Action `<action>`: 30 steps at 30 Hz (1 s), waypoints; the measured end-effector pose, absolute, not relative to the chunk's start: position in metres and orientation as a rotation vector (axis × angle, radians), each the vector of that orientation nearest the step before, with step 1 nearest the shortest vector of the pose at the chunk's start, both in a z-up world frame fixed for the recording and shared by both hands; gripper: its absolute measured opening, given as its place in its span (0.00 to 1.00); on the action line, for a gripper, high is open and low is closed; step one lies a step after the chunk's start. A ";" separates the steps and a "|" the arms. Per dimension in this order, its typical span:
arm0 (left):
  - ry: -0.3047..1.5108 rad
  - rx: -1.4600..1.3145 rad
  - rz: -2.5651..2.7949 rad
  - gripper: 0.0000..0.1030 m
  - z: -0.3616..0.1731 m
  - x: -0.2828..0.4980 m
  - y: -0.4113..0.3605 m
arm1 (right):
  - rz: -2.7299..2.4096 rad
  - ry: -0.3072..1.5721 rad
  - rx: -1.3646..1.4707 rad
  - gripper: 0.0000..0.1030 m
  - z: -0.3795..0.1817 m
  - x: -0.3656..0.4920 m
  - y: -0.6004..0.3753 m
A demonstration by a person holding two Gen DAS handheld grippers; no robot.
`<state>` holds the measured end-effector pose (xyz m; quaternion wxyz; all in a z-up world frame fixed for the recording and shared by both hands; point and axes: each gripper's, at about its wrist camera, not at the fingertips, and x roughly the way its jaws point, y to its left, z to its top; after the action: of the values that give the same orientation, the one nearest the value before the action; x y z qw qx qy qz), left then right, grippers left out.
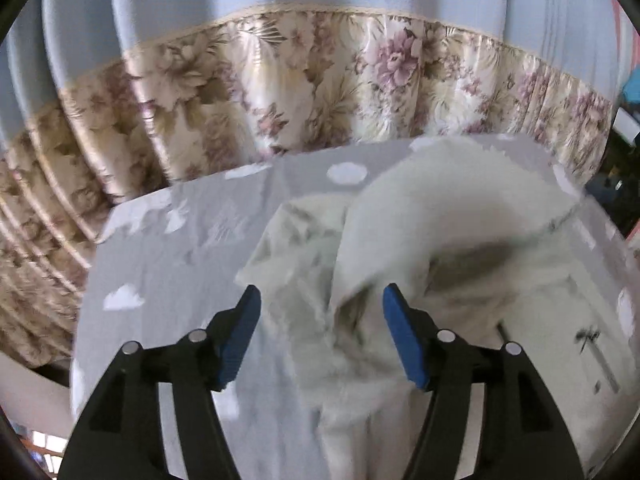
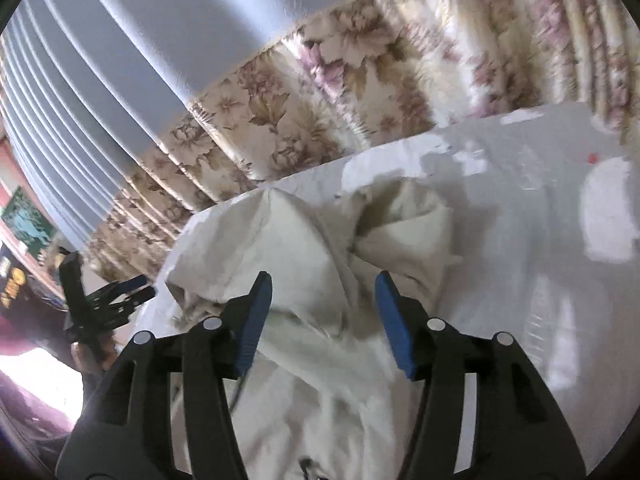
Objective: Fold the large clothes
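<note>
A large white garment (image 1: 420, 248) lies crumpled on a pale grey table cover with white cloud shapes (image 1: 168, 264). My left gripper (image 1: 320, 300) is open, its blue pads (image 1: 404, 340) either side of a raised fold, holding nothing. In the right wrist view the same garment (image 2: 304, 248) is bunched in folds under my right gripper (image 2: 322, 284), which is open and empty above it. A dark drawstring (image 2: 240, 384) trails by the left finger. A dark print (image 1: 586, 338) shows on the garment at right.
A floral curtain with a blue upper part (image 1: 320, 80) hangs just behind the table's far edge; it also shows in the right wrist view (image 2: 320, 92). Another black gripper tool with blue pads (image 2: 104, 300) rests off the table's left side. Dark clutter stands at the far right (image 1: 624, 152).
</note>
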<state>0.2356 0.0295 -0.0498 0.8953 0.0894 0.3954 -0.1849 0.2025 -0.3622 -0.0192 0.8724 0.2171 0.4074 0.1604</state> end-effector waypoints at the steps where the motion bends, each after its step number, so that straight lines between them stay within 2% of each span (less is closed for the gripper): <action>1: 0.848 0.133 -0.439 0.63 -0.050 0.250 0.027 | 0.352 0.889 0.467 0.54 -0.027 0.216 -0.358; 7: 0.959 0.020 -0.620 0.62 -0.076 0.297 0.007 | 0.408 0.985 0.440 0.54 -0.056 0.242 -0.330; 8: 0.980 0.025 -0.620 0.60 -0.082 0.301 0.003 | 0.408 0.989 0.430 0.51 -0.059 0.243 -0.327; 9: 0.994 0.024 -0.619 0.49 -0.086 0.304 0.000 | 0.411 0.995 0.421 0.44 -0.061 0.243 -0.325; 10: 1.012 0.017 -0.625 0.42 -0.092 0.307 -0.001 | 0.415 1.003 0.414 0.28 -0.063 0.244 -0.324; 11: 1.022 0.018 -0.624 0.33 -0.096 0.307 -0.002 | 0.416 1.008 0.402 0.24 -0.065 0.243 -0.322; 15: 0.988 0.087 -0.612 0.18 -0.097 0.290 -0.006 | 0.414 0.996 0.280 0.16 -0.067 0.235 -0.311; 18: 0.904 0.215 -0.567 0.12 -0.085 0.260 -0.013 | 0.424 0.972 0.155 0.14 -0.059 0.223 -0.295; 25: 0.863 0.233 -0.594 0.11 -0.053 0.186 0.006 | 0.540 0.931 0.210 0.13 -0.016 0.177 -0.298; 30: 0.975 0.273 -0.529 0.15 -0.096 0.191 -0.009 | 0.428 1.022 0.233 0.14 -0.051 0.199 -0.309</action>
<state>0.1907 -0.0089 -0.0961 0.8412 0.1291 0.4614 -0.2505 0.1987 -0.3092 -0.0511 0.8440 0.1105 0.4839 0.2030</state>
